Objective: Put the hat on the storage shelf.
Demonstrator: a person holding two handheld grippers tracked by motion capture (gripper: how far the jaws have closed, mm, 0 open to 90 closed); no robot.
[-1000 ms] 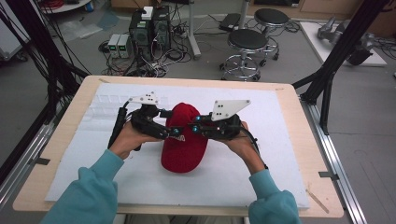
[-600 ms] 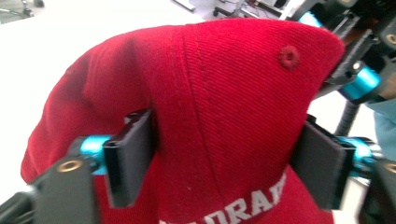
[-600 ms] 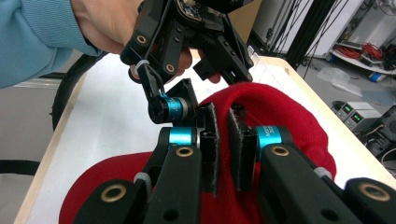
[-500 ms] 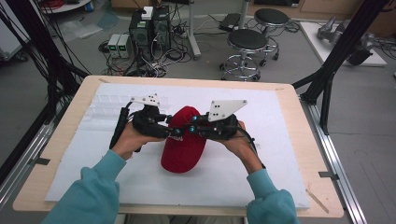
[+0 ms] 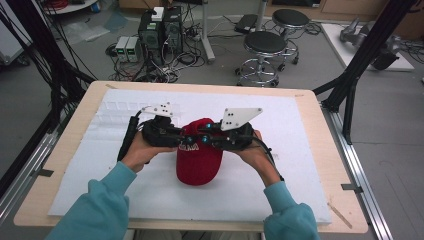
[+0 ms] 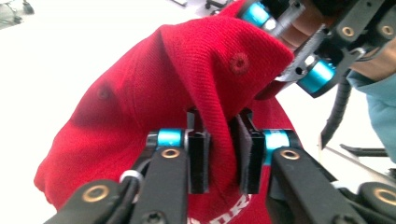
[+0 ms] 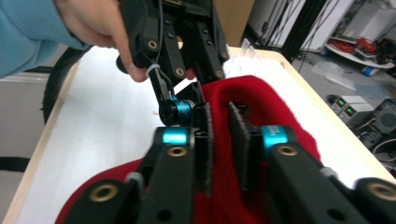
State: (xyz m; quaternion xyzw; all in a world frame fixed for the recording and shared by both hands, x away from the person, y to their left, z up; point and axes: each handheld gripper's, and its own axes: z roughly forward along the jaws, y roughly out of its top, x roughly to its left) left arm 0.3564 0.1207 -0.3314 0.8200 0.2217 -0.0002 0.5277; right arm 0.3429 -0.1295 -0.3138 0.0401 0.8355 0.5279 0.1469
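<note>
Both pairs of jaws are pinching folds of the red cap (image 5: 199, 155), one from each side. On the left gripper (image 6: 223, 154), the black pads clamp a ridge of crown fabric; on the right gripper (image 7: 218, 147), the pads close on the cloth in the same way. The cap sits near the middle of the white mat (image 5: 300, 150), its crown toward the far side and its brim toward the person.

Against the frames of a second ago, the two grippers have drawn slightly closer together over the crown, and the cap has barely shifted on the mat. That suggests the grips are now set and the crown is being gathered or pressed inward, probably to fold or reshape the cap, though a lift has not begun.
</note>
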